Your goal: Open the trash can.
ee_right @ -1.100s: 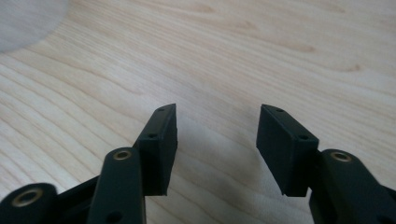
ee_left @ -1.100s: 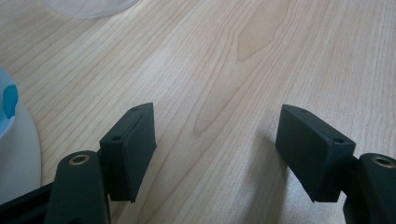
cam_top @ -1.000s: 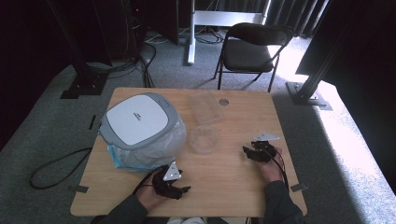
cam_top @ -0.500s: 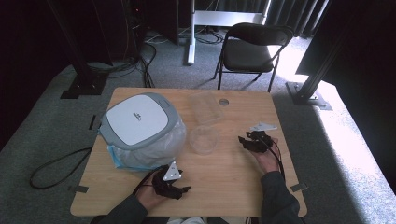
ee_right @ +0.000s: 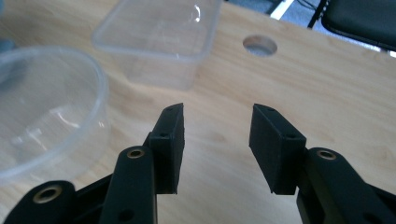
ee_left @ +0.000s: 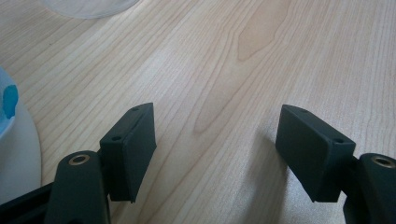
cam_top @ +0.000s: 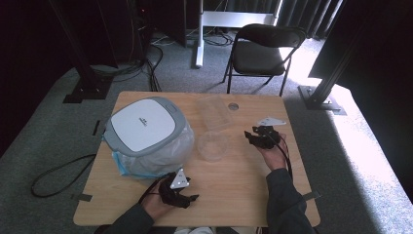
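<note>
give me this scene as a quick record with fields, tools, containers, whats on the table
left tool: open, holds nothing, near table's front edge
right tool: open, holds nothing, right of the bowl
bowl: clear, round, mid-table
tub: clear, rectangular, behind the bowl
bin: white lid shut, grey rim, clear bag liner, left side
table: light wood, round hole near far edge
nearest to right tool: bowl and tub, neither touched

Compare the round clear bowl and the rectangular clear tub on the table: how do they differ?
The round bowl has a circular rim; the rectangular tub has straight sides with rounded corners. The round bowl sits nearer the person, beside the right gripper; the rectangular tub lies behind it, near the table's hole. Both are clear plastic, empty, open side up.
</note>
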`<action>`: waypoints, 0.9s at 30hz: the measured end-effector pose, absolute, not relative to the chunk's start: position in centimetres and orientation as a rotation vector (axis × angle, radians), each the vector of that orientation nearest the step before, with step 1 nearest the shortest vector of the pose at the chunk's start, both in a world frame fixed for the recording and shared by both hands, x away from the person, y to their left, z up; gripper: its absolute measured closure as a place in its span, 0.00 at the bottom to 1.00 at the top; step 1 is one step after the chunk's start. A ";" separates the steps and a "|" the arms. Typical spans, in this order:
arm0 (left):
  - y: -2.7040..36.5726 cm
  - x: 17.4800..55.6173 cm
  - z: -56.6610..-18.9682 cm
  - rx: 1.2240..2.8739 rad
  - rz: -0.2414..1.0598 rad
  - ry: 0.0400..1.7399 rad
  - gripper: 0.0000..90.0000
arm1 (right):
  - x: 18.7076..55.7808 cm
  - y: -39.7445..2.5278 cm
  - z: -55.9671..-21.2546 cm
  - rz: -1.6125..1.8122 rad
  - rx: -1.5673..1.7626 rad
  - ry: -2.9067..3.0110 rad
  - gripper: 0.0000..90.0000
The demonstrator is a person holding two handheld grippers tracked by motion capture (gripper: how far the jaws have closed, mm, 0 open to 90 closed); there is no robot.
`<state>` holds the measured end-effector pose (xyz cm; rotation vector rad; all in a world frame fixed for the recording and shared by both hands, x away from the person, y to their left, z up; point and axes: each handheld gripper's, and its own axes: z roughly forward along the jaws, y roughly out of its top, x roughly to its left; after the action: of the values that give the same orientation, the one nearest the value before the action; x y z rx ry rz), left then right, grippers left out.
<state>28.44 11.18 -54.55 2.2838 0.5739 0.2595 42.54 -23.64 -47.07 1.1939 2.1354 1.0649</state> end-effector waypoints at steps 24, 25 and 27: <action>11.2 28.4 -54.5 2.283 0.258 0.575 0.32 | 45.3 -20.4 -42.8 1.181 1.120 2.122 0.67; 11.2 28.4 -54.5 2.283 0.258 0.575 0.32 | 45.3 -20.3 -42.6 1.184 1.120 2.122 0.67; 11.2 28.4 -54.5 2.284 0.258 0.575 0.32 | 45.4 -20.1 -42.3 1.203 1.110 2.118 0.68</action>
<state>28.43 11.18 -54.54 2.2840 0.5749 0.2584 45.41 -20.11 -42.32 1.1096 2.1176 1.2031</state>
